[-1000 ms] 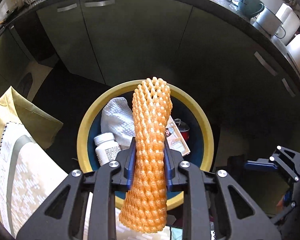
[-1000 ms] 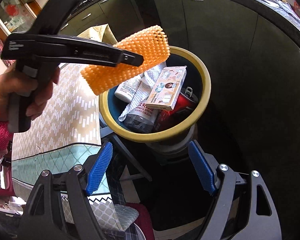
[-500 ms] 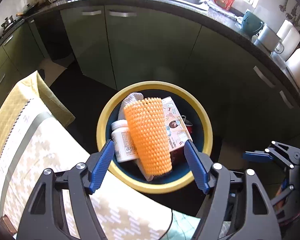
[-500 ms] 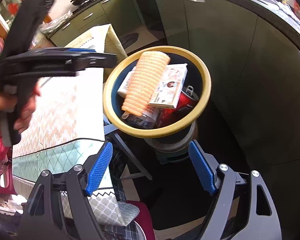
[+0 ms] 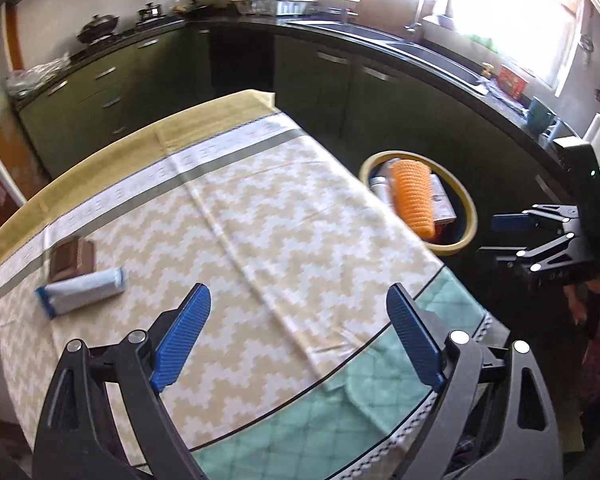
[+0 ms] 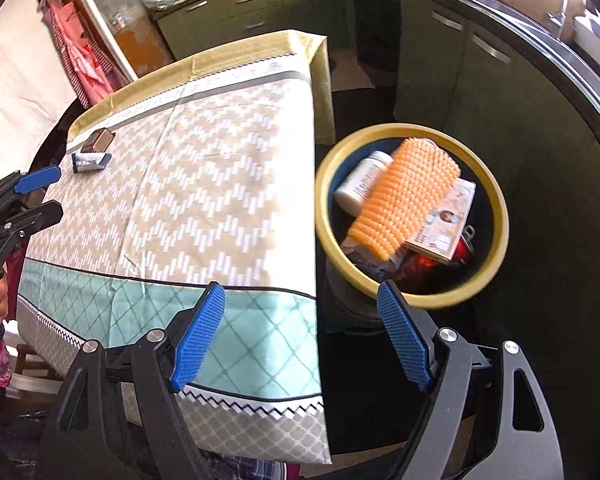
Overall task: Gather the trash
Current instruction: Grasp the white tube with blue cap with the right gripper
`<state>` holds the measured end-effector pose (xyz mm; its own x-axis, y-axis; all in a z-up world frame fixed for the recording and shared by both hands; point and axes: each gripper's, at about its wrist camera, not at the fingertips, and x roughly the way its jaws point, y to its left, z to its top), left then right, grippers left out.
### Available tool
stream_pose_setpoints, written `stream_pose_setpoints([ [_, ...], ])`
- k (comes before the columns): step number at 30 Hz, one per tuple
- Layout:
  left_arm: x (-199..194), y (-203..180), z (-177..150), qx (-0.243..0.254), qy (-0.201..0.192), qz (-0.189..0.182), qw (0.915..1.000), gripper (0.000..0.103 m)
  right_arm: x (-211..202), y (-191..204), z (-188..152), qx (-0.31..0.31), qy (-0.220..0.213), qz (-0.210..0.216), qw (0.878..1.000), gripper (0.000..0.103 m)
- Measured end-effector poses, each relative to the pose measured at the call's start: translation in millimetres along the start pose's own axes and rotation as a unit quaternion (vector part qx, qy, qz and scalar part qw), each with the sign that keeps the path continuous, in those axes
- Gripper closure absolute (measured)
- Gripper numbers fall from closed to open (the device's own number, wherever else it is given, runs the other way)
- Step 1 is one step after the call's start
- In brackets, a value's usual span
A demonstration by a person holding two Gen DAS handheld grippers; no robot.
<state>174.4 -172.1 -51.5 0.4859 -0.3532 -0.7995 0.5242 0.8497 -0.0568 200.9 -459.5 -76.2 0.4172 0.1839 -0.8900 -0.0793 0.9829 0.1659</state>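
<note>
Two pieces of trash are left on the worktop [image 5: 260, 216], as far as the pictures show: a small brown box [image 5: 73, 260] and, just beside it and nearer the camera, a pale wrapper with blue ends [image 5: 82, 295], both at the left middle of the left wrist view and small in the upper left of the right wrist view. The rest appears to be collected already. The yellow-rimmed bin [image 6: 500, 216], standing off the worktop's edge at the right middle of both views, holds an orange foam net [image 6: 406, 200] lying on top, a white bottle [image 6: 362, 182] under its left side, a printed carton [image 6: 446, 220] to its right and a red can [image 6: 424, 262] lower down. The left hand-held gripper [image 5: 298, 336] hangs over the near part of the worktop with its blue pads wide apart and nothing between them. The right hand-held gripper [image 6: 300, 336] sits low between the worktop's edge and the bin, its pads also spread and empty. I judge the job mostly done: the box and wrapper remain to be picked up and carried across to the bin.
</note>
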Motion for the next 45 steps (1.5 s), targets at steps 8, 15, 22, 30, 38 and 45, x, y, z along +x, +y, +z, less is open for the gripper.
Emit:
stream_pose_setpoints([
  [8,-44,115,-71,-0.111,0.002,0.083,0.9904,0.017,27,115,59,-0.121,0.019,0.033,0.992,0.025],
  [15,-70,178,-105,-0.170,-0.001,0.122,0.9779,0.016,80,251,119,-0.260,0.036,0.106,0.959,0.025],
  [22,-76,193,-115,-0.174,0.000,0.123,0.9771,0.016,140,338,163,-0.370,0.064,0.122,0.919,0.031],
  [30,-76,202,-120,-0.172,0.003,0.117,0.9780,0.016,186,354,180,-0.401,0.121,0.115,0.901,0.037],
  [38,-74,200,-119,-0.168,0.004,0.113,0.9793,0.016,202,356,176,-0.403,0.147,0.119,0.896,0.048],
  [45,-72,193,-117,-0.163,0.007,0.112,0.9801,0.016,200,347,165,-0.390,0.140,0.125,0.901,0.075],
])
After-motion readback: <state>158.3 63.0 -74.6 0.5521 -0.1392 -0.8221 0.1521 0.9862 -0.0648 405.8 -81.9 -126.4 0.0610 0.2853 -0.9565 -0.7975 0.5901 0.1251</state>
